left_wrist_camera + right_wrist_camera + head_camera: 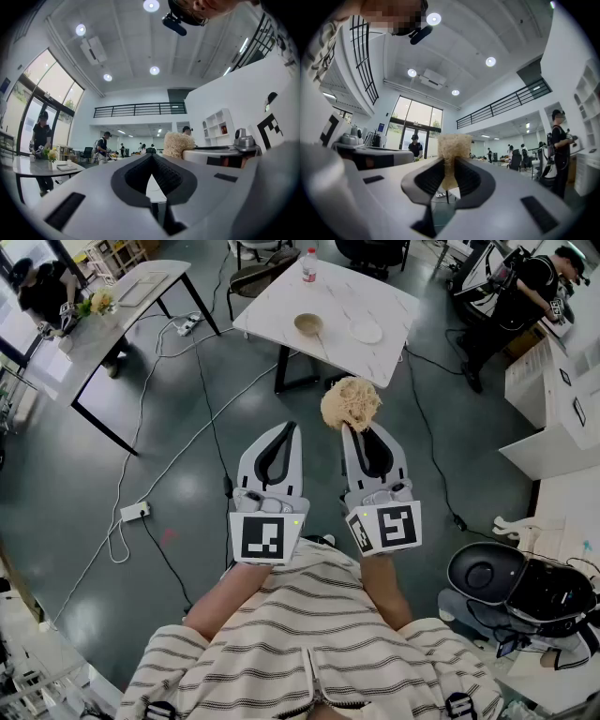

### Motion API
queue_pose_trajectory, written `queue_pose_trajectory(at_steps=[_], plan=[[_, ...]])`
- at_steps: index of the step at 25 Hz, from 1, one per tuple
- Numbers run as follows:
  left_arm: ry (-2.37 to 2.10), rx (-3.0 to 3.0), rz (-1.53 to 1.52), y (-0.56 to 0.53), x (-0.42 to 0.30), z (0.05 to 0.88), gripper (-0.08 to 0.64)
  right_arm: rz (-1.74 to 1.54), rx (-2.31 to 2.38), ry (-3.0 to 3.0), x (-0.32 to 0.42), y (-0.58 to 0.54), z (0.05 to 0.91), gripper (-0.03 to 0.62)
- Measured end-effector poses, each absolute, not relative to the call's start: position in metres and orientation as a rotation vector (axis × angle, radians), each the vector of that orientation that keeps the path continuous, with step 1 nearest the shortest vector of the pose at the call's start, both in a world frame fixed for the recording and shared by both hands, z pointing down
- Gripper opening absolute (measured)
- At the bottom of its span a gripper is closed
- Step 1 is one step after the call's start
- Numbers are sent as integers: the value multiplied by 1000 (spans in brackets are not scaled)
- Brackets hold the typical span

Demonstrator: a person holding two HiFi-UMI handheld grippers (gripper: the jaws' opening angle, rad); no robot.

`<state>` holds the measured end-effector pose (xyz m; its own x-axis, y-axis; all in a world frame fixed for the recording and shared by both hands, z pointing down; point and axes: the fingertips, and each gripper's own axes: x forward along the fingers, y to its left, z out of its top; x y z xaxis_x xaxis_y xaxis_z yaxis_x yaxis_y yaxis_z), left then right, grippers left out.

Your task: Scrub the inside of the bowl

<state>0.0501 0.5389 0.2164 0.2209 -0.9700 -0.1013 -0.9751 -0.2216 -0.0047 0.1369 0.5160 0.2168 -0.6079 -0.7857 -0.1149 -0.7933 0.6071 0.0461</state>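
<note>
jaws of the right gripper are pinching a scrubber. it is a pale, stringy ball, and most of it sticks out past the tips. it looks soft and squashy. i think it needs a tight pinch low down, or it could slip out when it rubs.

the left gripper has its jaws pressed together at the tips, with nothing between them. both grippers are held up side by side in front of the person's striped shirt, over the grey floor.

the bowl is well apart from them. it sits on a white table farther ahead, and nothing touches it. a white plate lies just beside it, and a bottle stands near the far edge.

no scrubbing has begun, i think. the grippers need to get to the table first.

the bowl looks small, tan and light. the table top looks smooth, so i think the bowl would slide or spin when pushed. the left gripper could open and hold the rim on the near side to keep it in place. the rim looks thin, so a gentle pinch seems best. then the scrubber can go down inside and rub round and round.
</note>
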Motion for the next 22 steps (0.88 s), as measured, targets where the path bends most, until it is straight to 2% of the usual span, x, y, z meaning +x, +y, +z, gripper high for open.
queue_pose_trajectory(at_steps=[11, 22], plan=[[1928, -2407, 100, 537, 67, 220, 5, 117, -1329, 2744, 151, 516, 220, 72], [1957, -2379, 73, 532, 120, 227, 5, 100, -1301, 2752, 207, 510, 226, 72]])
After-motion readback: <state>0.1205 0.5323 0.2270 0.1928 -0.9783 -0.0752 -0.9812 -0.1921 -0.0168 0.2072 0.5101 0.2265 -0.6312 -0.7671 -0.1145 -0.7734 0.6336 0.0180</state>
